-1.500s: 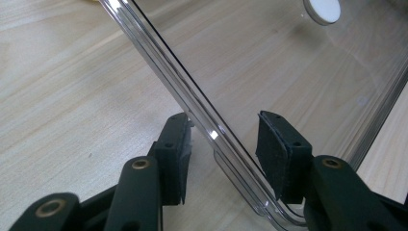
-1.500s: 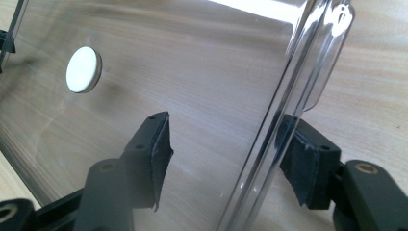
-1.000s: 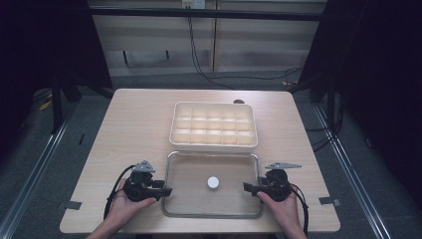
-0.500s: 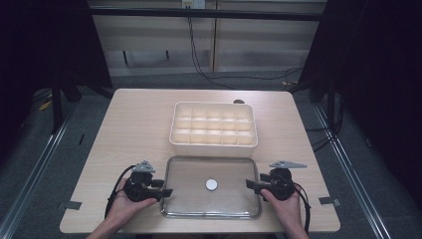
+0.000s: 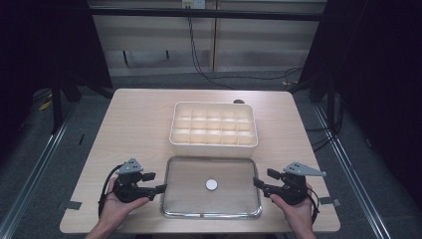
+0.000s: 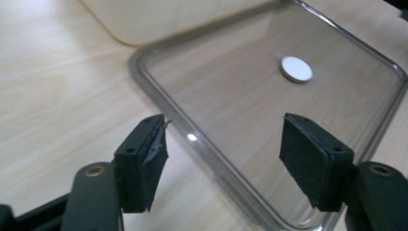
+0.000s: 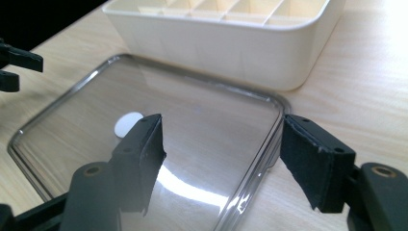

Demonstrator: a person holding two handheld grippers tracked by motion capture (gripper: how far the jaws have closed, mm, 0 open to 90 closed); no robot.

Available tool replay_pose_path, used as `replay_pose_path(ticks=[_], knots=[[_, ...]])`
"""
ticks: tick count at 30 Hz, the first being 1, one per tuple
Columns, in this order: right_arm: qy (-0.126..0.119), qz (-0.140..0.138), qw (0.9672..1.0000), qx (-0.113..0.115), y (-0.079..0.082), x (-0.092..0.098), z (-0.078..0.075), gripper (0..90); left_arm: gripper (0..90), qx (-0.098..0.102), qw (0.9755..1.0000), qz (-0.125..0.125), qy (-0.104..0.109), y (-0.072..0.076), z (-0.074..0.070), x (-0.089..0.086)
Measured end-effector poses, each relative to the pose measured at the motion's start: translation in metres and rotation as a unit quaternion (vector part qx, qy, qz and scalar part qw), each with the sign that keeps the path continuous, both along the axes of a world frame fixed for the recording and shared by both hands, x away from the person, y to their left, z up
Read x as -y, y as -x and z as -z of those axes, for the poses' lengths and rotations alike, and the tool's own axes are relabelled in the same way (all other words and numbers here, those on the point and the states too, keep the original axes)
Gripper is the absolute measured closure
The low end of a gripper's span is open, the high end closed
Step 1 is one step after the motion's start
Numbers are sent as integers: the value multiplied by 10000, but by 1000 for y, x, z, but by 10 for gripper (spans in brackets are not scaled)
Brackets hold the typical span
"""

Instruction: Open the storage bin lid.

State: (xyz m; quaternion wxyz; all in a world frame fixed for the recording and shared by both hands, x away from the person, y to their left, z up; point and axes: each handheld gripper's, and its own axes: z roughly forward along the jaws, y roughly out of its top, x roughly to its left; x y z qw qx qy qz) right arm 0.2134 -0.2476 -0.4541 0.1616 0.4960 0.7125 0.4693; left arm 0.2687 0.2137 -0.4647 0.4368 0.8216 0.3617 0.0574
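The wooden table [image 5: 139, 124] stands in a dark room, cables on the floor behind. No legible writing. The clear lid [image 5: 211, 186] lies flat between the left gripper [image 5: 160, 188] and right gripper [image 5: 257, 182]. Left jaws have just been opening; both now stand wide, the lid's edges between them, unpressed. The cream organiser box [image 5: 214, 124] sits beyond the fingertips.

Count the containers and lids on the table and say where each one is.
2. A cream compartment box sits at the table's middle, open on top. A clear lid lies flat just in front of it, between the two grippers, a white round disc at its centre.
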Motion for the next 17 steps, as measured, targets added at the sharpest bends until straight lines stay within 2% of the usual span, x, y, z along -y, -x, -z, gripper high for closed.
replay_pose_path(ticks=[2, 3, 7, 11, 13, 15, 17], knots=[[-34, 74, 9999, 131, 5, 4, -4, 318, 309, 77, 9999, -117, 7, 2, -2, -6], [-62, 161, 9995, 279, 9, 7, -6, 316, 302, 88, 9999, -107, -3, 2, -2, -9], [-116, 340, 9983, 462, 18, 17, -14, 285, 304, 273, 9990, -338, 76, 4, -6, -22], [-174, 469, 9976, 488, 22, 30, -17, 277, 304, 305, 9975, -591, 226, 3, -9, -36], [-183, 596, 9967, 517, 23, 36, -18, 277, 294, 323, 9977, -556, 216, 3, -9, -40], [-106, 747, 9955, 572, 25, 41, -20, 277, 302, 411, 9968, -671, 155, 3, -9, -44], [-85, 804, 9950, 592, 24, 44, -19, 276, 304, 463, 9954, -825, 180, 2, -8, -47]])
